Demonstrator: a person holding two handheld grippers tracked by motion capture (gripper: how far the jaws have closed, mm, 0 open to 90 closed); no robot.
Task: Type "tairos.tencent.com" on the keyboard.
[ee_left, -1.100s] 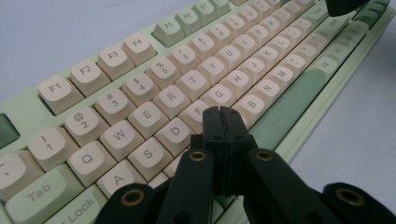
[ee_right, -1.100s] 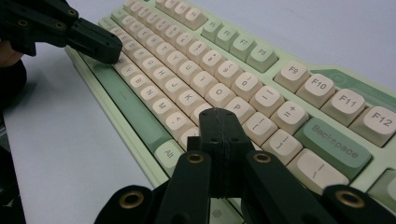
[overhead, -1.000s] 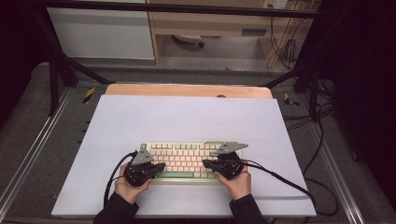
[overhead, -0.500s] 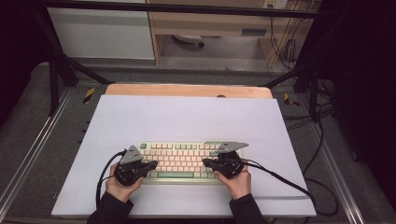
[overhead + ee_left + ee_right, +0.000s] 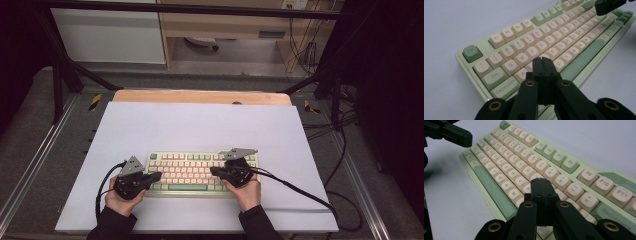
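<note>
Since earlier, left black gripper [image 5: 150, 178] slid toward the pale green-and-cream keyboard's [image 5: 192, 170] left end; right gripper [image 5: 216, 171] hovers; both clenched empty.

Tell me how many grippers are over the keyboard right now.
2: the left gripper is shut over the keyboard's left end, and the right gripper is shut over its right half.
</note>
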